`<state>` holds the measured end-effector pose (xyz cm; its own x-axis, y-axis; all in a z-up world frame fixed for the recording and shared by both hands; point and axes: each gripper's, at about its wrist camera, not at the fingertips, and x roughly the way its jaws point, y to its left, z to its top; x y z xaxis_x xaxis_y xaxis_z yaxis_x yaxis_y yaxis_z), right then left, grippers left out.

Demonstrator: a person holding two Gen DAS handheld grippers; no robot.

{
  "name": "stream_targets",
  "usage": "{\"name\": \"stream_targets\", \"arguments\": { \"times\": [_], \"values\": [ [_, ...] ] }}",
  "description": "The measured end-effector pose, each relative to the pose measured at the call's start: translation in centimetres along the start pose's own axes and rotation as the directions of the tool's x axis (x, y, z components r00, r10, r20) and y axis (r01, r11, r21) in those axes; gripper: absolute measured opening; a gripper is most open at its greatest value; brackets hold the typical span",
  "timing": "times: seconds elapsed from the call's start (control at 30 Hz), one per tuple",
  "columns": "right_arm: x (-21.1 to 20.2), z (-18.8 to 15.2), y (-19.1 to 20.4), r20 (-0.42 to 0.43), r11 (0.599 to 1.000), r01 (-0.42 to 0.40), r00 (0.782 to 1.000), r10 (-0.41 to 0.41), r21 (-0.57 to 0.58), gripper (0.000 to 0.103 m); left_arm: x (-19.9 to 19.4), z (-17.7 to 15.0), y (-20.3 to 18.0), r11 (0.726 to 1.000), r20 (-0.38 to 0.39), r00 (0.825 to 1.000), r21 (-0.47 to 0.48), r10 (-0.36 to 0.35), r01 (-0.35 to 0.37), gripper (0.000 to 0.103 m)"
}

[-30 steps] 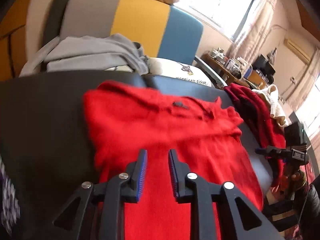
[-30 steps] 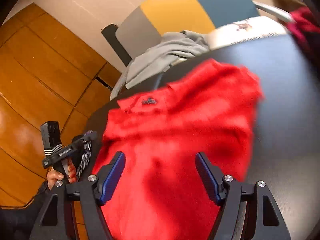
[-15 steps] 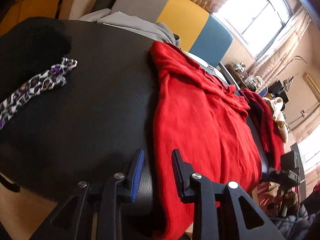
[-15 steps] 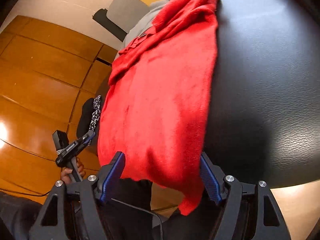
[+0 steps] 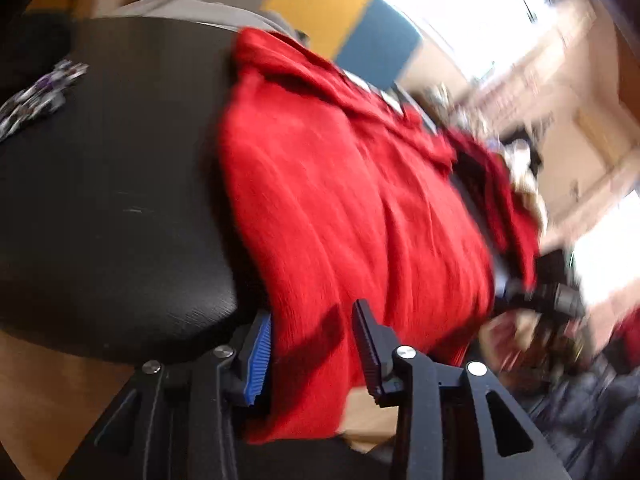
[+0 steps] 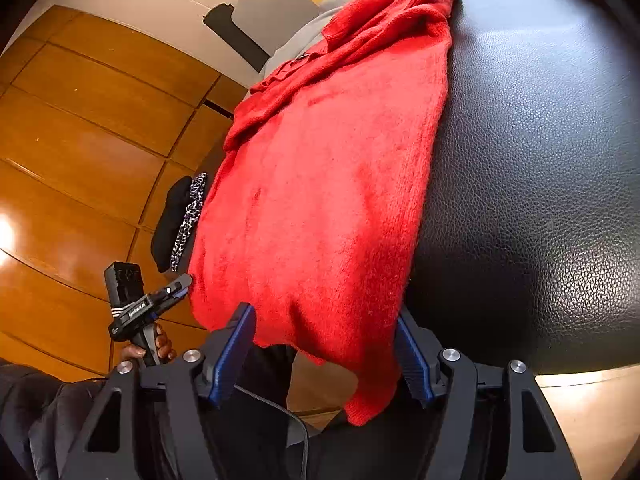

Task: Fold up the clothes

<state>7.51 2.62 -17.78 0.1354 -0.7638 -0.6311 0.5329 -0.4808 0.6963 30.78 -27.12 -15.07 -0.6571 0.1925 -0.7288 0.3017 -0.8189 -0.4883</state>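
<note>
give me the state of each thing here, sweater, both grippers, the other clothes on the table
red sweater: spread on the black table, hem hanging over the near edge
left gripper: jaws opening, sweater hem between them, not pinched
right gripper: jaws closing around the hem, pads not yet pressing
leopard-print cloth: bunched at the far left of the table
grey garment: heaped beyond the table

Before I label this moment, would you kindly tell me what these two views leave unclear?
- Red knitted sweater: its sleeves are folded out of sight, both views; its lower hem hangs past the black leather table edge.
- Shelf clutter by the window: motion blur, left wrist view.
- Grip on the hem: the fabric hides the inner faces of both grippers' fingers, left, right.
</note>
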Motion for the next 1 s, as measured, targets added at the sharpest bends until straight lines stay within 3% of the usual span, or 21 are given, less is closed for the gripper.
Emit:
{"name": "stream_targets", "arguments": {
  "times": [0.07,0.1,0.13,0.17,0.3,0.37,0.53,0.7,0.77,1.0],
  "values": [
    [0.2,0.2,0.2,-0.003,0.999,0.041,0.999,-0.041,0.003,0.061,0.5,-0.2,-0.3,1.0,-0.01,1.0,-0.015,-0.013,0.013,0.025],
    [0.4,0.3,0.4,-0.001,0.997,0.077,0.997,-0.077,-0.002,0.042,0.7,-0.2,-0.2,0.999,-0.017,1.0,-0.035,-0.014,0.014,0.02],
    [0.4,0.2,0.1,-0.001,0.994,0.105,0.994,-0.105,0.006,0.011,0.7,-0.1,0.1,0.998,-0.017,1.0,-0.06,-0.021,0.02,0.017],
    [0.4,0.0,-0.3,-0.001,0.991,0.129,0.992,-0.129,0.023,0.008,0.6,0.0,0.5,0.995,-0.018,0.999,-0.087,-0.043,0.041,0.015],
    [0.0,-0.3,-0.8,0.014,0.992,0.119,0.993,-0.12,0.043,0.008,0.0,0.6,1.1,0.988,-0.028,0.995,-0.125,-0.097,0.093,0.012],
    [-0.4,-0.1,-0.9,0.017,0.994,0.094,0.995,-0.095,0.049,0.008,-0.9,1.3,1.0,0.978,-0.005,0.986,-0.132,-0.165,0.163,0.012],
    [-1.3,1.7,0.0,0.067,0.997,-0.055,0.996,0.052,0.058,0.008,-3.2,4.0,0.8,0.947,0.058,0.955,-0.12,-0.291,0.296,0.012],
    [-1.4,4.5,1.0,0.124,0.985,-0.16,0.981,0.152,0.058,0.008,-4.1,8.1,0.4,0.917,0.135,0.919,-0.102,-0.371,0.386,0.012],
    [-1.3,5.8,1.2,0.145,0.981,-0.184,0.974,0.174,0.059,0.008,-4.0,9.8,0.4,0.909,0.149,0.909,-0.097,-0.39,0.406,0.012],
    [-0.2,11.5,1.5,0.198,0.98,-0.187,0.965,0.17,0.07,0.008,-1.4,16.2,0.3,0.901,0.143,0.898,-0.068,-0.415,0.428,0.012]
  ]
}}
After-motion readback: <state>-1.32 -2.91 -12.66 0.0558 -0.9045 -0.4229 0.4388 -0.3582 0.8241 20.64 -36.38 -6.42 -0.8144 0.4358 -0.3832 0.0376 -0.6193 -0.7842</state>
